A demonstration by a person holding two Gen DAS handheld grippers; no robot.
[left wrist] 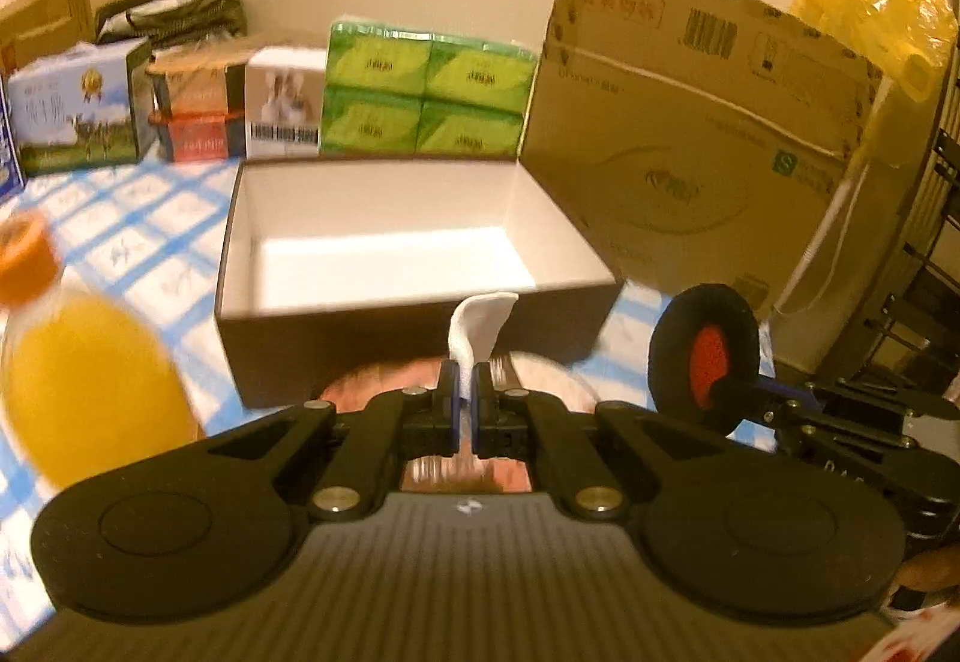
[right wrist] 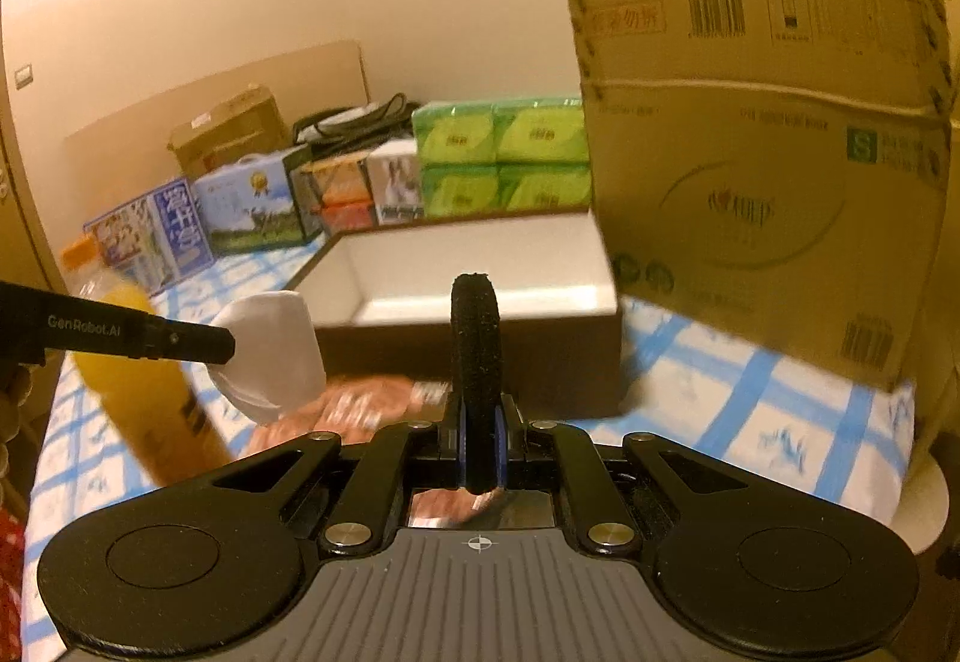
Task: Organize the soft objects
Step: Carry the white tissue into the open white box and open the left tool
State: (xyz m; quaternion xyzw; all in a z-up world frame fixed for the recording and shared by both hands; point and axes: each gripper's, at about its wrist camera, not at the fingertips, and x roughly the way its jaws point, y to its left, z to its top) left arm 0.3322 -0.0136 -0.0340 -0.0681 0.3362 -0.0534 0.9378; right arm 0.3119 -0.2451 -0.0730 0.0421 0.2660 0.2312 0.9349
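While both grippers hung above the blue-and-white checked tablecloth (right wrist: 750, 410), each had something soft in its jaws. The left gripper (left wrist: 466, 398) had its jaws pressed together on a white cotton pad (left wrist: 477, 323), which stuck up from the fingertips and curled over toward one o'clock. In the right wrist view the same pad (right wrist: 270, 356) showed as a pale rounded piece at the tip of the left gripper (right wrist: 225, 347), at nine o'clock from the right gripper.

The right gripper (right wrist: 478, 440) had its jaws nearly together, pinching a round black powder puff (right wrist: 476, 356) that stood on edge between the blue pads. From the left wrist view the puff (left wrist: 702, 356) appeared at three o'clock of the left gripper, its red-orange centre facing the camera, held by the right gripper (left wrist: 741, 392).

An open box (left wrist: 384, 248), dark outside and white inside, sat at twelve o'clock of both grippers, just beyond the pad and the puff. A large cardboard carton (left wrist: 690, 134) stood at its two o'clock side, touching or nearly so. Green tissue packs (left wrist: 426, 92) were stacked behind the box at twelve o'clock, with smaller cartons at eleven. A bottle of orange juice (left wrist: 78, 362) with an orange cap stood at nine o'clock, blurred. A reddish-brown printed packet (right wrist: 360, 398) lay on the cloth below the grippers, its nature unclear.
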